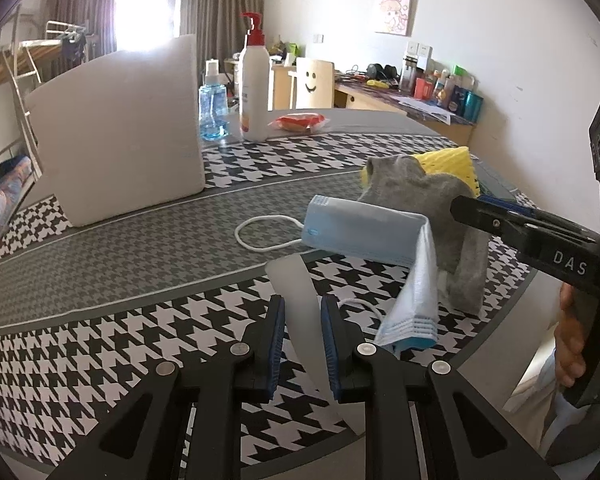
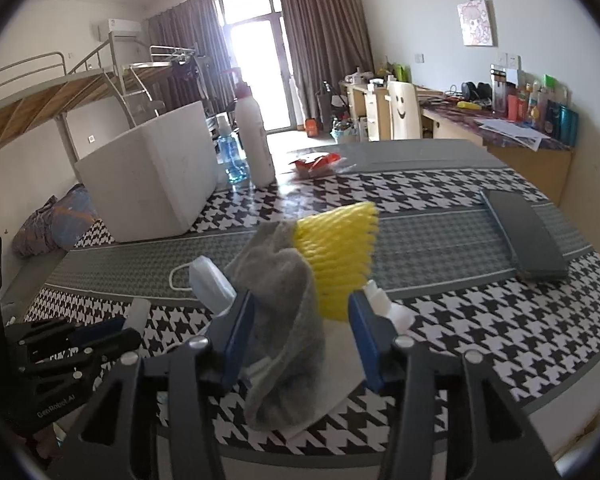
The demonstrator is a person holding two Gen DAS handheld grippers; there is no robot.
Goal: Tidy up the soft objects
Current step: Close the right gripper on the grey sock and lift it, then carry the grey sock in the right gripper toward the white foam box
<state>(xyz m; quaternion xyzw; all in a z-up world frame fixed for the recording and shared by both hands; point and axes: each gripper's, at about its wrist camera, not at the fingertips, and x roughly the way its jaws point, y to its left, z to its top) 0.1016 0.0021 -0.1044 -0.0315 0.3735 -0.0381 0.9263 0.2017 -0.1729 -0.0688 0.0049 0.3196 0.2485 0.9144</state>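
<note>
A grey sock (image 1: pixel 424 200) (image 2: pixel 284 320) is draped over a heap with a yellow foam net (image 1: pixel 448 160) (image 2: pixel 336 252) behind it and a blue face mask (image 1: pixel 360 232) (image 2: pixel 210 280) to its left. My left gripper (image 1: pixel 303 340) is shut on a translucent white sheet (image 1: pixel 296 292) that lies under the heap. My right gripper (image 2: pixel 300 336) is open, its fingers (image 2: pixel 236 332) on either side of the sock. The right gripper also shows in the left wrist view (image 1: pixel 480 216), beside the sock.
A white foam box (image 1: pixel 116 136) (image 2: pixel 152 184) stands at the back left of the houndstooth table (image 1: pixel 120 336). A lotion pump bottle (image 1: pixel 254 80), a blue spray bottle (image 1: pixel 212 104) and a red snack packet (image 1: pixel 300 122) stand behind. A dark flat case (image 2: pixel 524 236) lies at the right.
</note>
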